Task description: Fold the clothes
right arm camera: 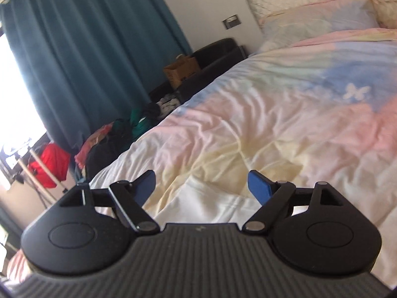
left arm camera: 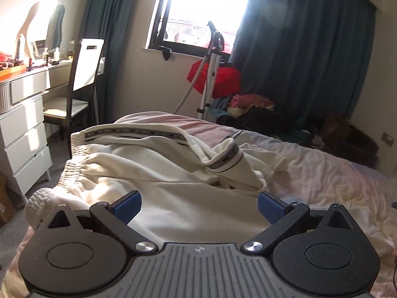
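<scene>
A cream garment (left arm camera: 153, 173) with ribbed elastic hems and dark patterned trim lies crumpled on the pastel bed cover (left arm camera: 322, 173). One trimmed part (left arm camera: 225, 159) stands folded up in the middle. My left gripper (left arm camera: 198, 204) is open and empty, just above the near part of the garment. My right gripper (right arm camera: 201, 186) is open and empty, above a cream-white patch of cloth (right arm camera: 206, 203) on the bed cover (right arm camera: 285, 124); I cannot tell whether that patch is the garment.
A white dresser (left arm camera: 22, 134) and a chair (left arm camera: 77, 84) stand left of the bed. A stand with a red cloth (left arm camera: 215, 79) and a heap of clothes (left arm camera: 248, 109) lie by the window. A pillow (right arm camera: 320, 17) and a headboard are at the bed's far end. A cardboard box (right arm camera: 181, 70) sits beside the bed.
</scene>
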Motion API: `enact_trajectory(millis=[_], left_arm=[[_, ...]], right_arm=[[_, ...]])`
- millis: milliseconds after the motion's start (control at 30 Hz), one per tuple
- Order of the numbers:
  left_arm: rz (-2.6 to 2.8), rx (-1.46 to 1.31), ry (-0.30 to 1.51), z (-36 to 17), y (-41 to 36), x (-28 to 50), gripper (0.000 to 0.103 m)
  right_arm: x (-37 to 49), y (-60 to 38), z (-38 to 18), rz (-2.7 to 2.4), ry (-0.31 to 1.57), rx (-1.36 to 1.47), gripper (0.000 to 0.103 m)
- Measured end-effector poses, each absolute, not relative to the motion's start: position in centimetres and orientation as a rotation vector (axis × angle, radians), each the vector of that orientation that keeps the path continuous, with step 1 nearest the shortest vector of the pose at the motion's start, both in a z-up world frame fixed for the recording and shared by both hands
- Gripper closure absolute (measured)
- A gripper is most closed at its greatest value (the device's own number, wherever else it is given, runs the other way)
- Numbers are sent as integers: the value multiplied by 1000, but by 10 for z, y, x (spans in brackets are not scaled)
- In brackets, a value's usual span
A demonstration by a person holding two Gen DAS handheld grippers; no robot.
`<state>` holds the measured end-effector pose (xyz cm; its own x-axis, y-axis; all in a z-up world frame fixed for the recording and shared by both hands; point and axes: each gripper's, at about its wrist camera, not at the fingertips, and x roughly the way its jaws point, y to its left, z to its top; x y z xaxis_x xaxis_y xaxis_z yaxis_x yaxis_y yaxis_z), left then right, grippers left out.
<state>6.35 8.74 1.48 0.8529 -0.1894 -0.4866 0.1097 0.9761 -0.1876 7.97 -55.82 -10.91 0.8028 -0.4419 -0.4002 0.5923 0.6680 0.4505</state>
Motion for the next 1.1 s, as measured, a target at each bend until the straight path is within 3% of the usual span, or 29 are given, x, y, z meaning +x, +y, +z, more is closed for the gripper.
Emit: enact_trajectory(millis=[167, 300, 467, 600, 833, 900, 967, 1033, 1100], left_arm=[[-264, -133, 481, 10, 5, 74, 0], [-387, -151, 492, -42, -32, 91, 0], [-407, -152, 602, -106, -52, 113, 0], [-383, -1, 576, -134, -75, 124, 0], [-364, 23, 617, -159, -81, 125, 0], [-361, 9, 618, -159, -79, 123, 0], [-357, -1, 619, -158, -76, 121, 0], [-349, -7, 619, -157, -73, 120, 0], [-326, -30, 609, -153, -68, 118, 0]], right_arm=[[125, -556, -124, -491, 366, 421, 20], [145, -563, -140, -470, 408, 287, 21], [147, -591, -161, -451, 445, 360, 21], [159, -601, -168, -417, 460, 413, 21], [183, -594, -195, -471, 534, 371, 21], [184, -594, -196, -473, 540, 361, 28], [183, -593, -196, -471, 544, 347, 45], [183, -589, -192, -463, 537, 322, 74], [181, -583, -187, -479, 512, 284, 83]])
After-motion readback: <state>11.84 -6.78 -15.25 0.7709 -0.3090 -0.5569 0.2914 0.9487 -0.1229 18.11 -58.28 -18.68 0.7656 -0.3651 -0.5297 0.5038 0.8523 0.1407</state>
